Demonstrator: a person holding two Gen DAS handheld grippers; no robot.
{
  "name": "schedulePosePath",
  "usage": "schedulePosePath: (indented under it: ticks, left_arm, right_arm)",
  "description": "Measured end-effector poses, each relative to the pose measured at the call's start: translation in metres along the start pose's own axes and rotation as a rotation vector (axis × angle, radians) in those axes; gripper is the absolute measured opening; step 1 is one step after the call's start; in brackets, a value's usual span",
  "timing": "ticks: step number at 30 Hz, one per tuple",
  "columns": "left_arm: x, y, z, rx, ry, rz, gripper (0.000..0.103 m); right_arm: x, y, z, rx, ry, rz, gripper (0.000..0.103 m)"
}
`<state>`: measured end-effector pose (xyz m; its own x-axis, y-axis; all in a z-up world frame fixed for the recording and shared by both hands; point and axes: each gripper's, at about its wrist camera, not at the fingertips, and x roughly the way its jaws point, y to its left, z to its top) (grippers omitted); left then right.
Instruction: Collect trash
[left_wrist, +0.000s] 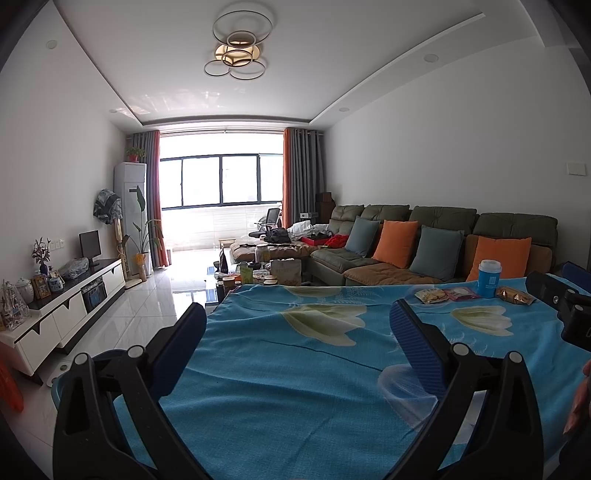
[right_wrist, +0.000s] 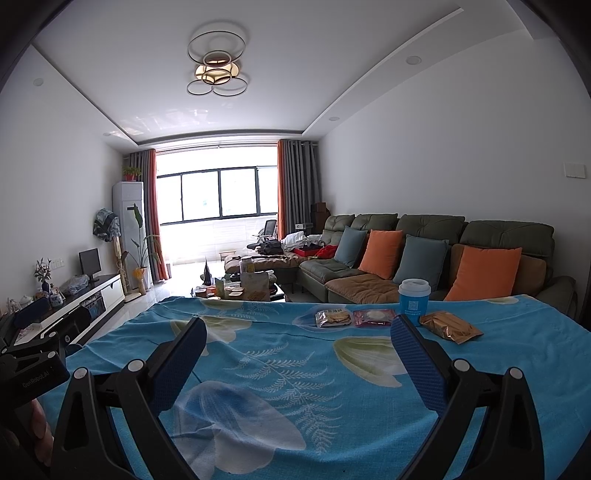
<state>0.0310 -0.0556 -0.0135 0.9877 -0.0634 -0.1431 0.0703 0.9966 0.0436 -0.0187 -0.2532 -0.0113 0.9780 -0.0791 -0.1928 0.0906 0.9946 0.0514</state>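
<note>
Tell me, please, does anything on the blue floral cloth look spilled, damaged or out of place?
Nothing is spilled or damaged. The blue cup stands upright with its lid on, and three sealed snack packets lie flat beside it. Only the cloth is slightly creased.

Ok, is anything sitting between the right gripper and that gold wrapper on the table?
Nothing visible. The right gripper is open over bare blue tablecloth, and the gold wrapper lies ahead to its right. The blue cup stands just behind the wrapper, not in the path.

Black tongs carry ribbed blue pads.
</note>
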Motion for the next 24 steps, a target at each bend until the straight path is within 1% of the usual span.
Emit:
schedulePosePath:
  ticks: [24]
  left_arm:
    - [0.0018,-0.0012,-0.0016,0.001,0.001,0.001,0.098]
  right_arm:
    - [-0.001,0.0002,0.0002,0.001,-0.005,0.0,0.097]
